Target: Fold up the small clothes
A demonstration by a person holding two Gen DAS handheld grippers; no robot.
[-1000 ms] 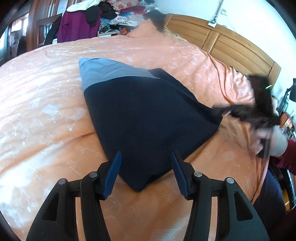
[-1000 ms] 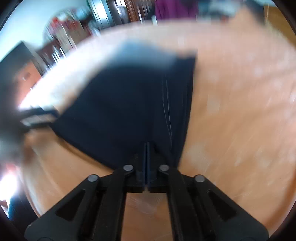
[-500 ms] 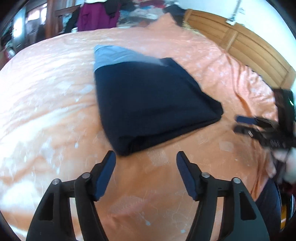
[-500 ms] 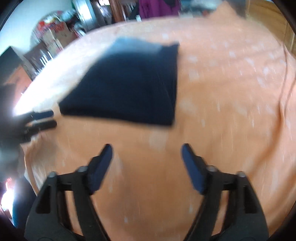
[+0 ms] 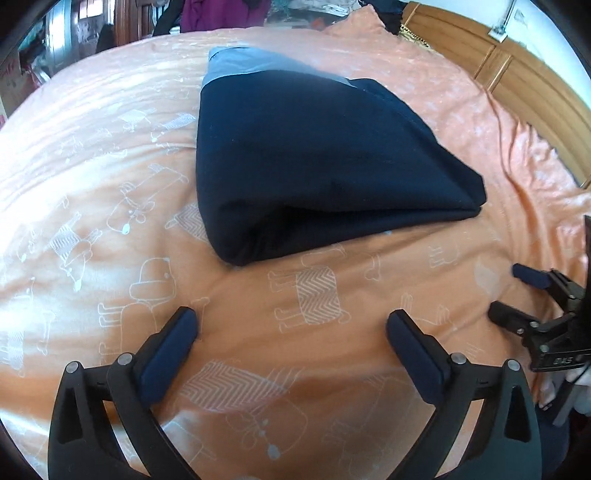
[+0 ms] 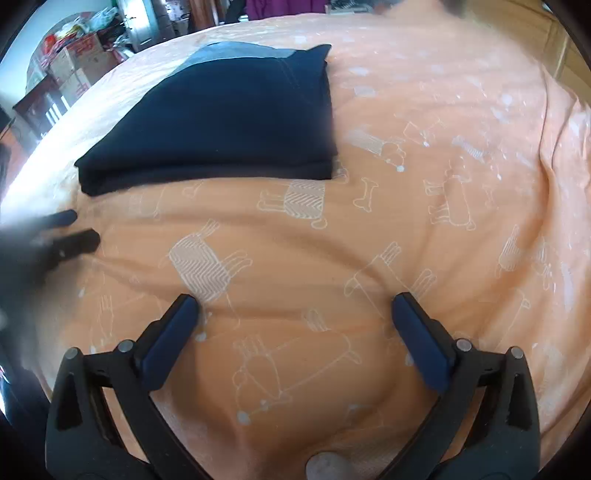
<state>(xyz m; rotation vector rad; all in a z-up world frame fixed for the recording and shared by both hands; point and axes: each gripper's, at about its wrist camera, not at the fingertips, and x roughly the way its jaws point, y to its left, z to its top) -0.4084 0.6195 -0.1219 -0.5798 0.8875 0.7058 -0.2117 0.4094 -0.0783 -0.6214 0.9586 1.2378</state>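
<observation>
A folded dark navy garment with a grey-blue band along its far end [image 5: 314,155] lies flat on the orange bedspread printed with white outline dogs [image 5: 110,221], toward the middle of the bed. In the left wrist view it reads as a rough wedge: the grey-blue band is at the far narrow end, and the piece widens toward the camera, its near edge a thick rolled fold running from a rounded corner at lower left to a pointed corner at right. Its long axis runs from the banded end away from the camera down to that near fold. In the right wrist view the same garment [image 6: 221,118] sits to the upper left, its stacked layers showing along the near edge and a seam line running lengthwise.

The left gripper [image 5: 291,325] hovers over bare bedspread just short of the near fold, its blue-padded fingers [image 5: 168,354] spread wide and holding nothing. The right gripper [image 6: 295,314] is likewise over the bedspread, apart from the garment, with its fingers [image 6: 171,343] spread wide and empty; it also shows at the right edge of the left view [image 5: 517,295].

A wooden headboard [image 5: 517,62] bounds the bed on the far right. Piled clothes [image 5: 221,14] sit beyond the bed, and cardboard boxes [image 6: 74,62] stand at the far left.
</observation>
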